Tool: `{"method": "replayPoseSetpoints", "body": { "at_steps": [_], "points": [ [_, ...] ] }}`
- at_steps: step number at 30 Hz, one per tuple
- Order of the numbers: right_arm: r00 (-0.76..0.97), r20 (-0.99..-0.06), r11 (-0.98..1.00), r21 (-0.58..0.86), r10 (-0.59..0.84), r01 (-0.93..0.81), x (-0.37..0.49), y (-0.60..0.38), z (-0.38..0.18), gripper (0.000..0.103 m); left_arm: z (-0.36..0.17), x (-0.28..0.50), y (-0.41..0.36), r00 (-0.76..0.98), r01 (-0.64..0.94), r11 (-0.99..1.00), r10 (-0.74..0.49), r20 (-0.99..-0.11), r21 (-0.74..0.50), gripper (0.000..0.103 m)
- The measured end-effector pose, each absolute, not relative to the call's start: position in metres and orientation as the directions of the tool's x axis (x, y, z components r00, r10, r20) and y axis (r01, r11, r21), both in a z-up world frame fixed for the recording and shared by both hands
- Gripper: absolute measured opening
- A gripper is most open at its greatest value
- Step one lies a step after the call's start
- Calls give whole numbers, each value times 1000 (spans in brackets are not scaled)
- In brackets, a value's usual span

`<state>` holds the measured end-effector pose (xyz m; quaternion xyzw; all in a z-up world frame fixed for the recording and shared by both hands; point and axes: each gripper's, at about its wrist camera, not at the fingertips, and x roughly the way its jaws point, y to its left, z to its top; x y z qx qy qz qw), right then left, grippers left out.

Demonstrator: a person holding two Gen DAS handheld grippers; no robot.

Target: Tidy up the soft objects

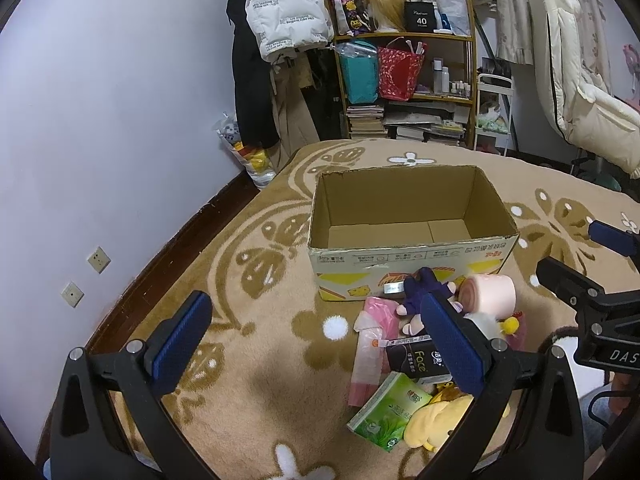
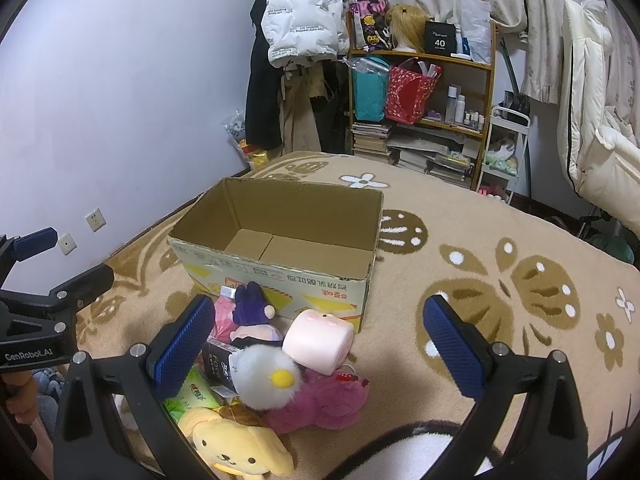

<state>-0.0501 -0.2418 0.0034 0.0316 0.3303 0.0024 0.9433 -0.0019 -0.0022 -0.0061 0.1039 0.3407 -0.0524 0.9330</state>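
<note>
Honestly, your right gripper (image 2: 320, 344) is closer: the toy pile (image 2: 280, 380) sits just in front of the empty box (image 2: 280, 276), right beneath its wide-open, empty jaws; left gripper (image 1: 316, 344) likewise spread, holding nothing.

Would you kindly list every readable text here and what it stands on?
"40": black box on the wooden shelf.
"Face": black tissue pack.
"GenRobot.AI": left gripper body.
"DAS", cut off: right gripper body.
Cardboard box, white jacket, green pack: print unreadable.
</note>
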Motion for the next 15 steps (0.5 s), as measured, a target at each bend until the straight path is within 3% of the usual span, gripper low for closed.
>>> {"method": "replayPoseSetpoints", "body": {
  "at_steps": [15],
  "points": [
    [780, -625, 998, 60, 25, 16, -50, -243, 4, 103, -3, -2, -2, 770, 166, 970, -13, -638, 180, 103]
  ]
}}
